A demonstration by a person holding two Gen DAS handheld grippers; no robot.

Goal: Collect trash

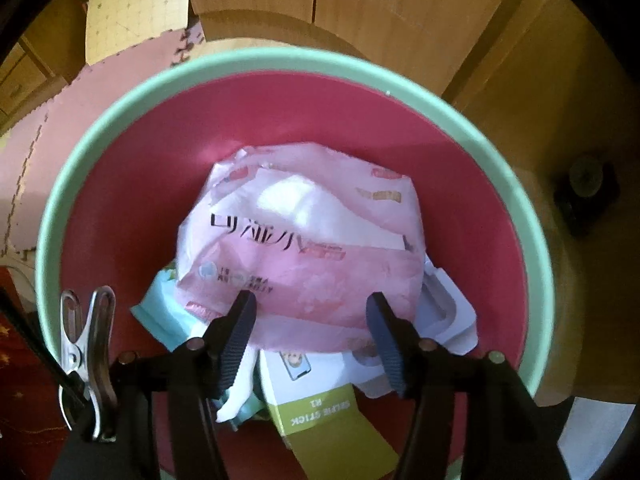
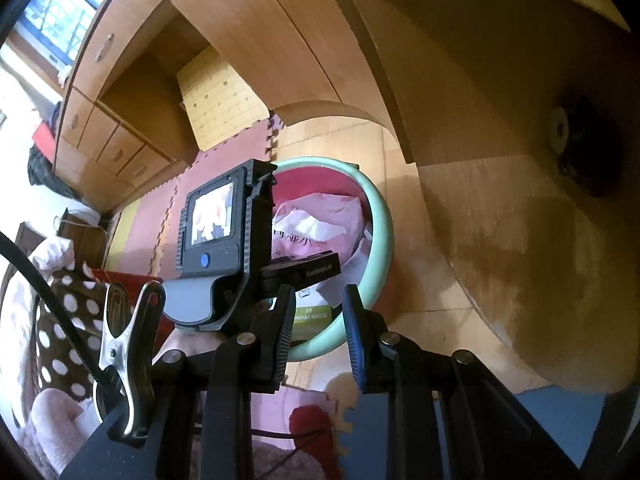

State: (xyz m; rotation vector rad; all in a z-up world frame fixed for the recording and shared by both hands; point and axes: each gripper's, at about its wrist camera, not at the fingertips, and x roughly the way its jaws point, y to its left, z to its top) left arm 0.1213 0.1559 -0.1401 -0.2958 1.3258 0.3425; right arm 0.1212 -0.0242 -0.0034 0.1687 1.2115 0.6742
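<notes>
Left wrist view, bin: a round bin [image 1: 100, 168] with a mint-green rim and red inside fills the frame, seen from almost straight above.
Left wrist view, trash: a crumpled pink wrapper [image 1: 304, 248] lies on top of the pile inside; under it sit a pale blue packet [image 1: 160, 304], a white moulded tray [image 1: 448, 312] and a green-and-white carton [image 1: 320, 412].
Left wrist view, left hand-held gripper [image 1: 314, 312]: jaws stand about half open, one on each side of the wrapper's near edge; whether the pads press on it cannot be told.
Left wrist view, key relation: the wrapper lies directly below and just ahead of the fingertips, its long axis running across the frame, roughly parallel to the gap between the jaws.
Right wrist view, bin: the same bin [image 2: 384, 216] stands on the wooden floor [image 2: 420, 320] beside a foam mat [image 2: 160, 184], ahead of this hand.
Right wrist view, left device: the other hand's rig [image 2: 224, 232] hangs over the bin's near side and hides part of the trash.
Right wrist view, right hand-held gripper [image 2: 320, 320]: jaws narrowly parted, nothing between them, well short of the bin.
Judgement, nearer hand: the left is over the trash; the right looks spare.
</notes>
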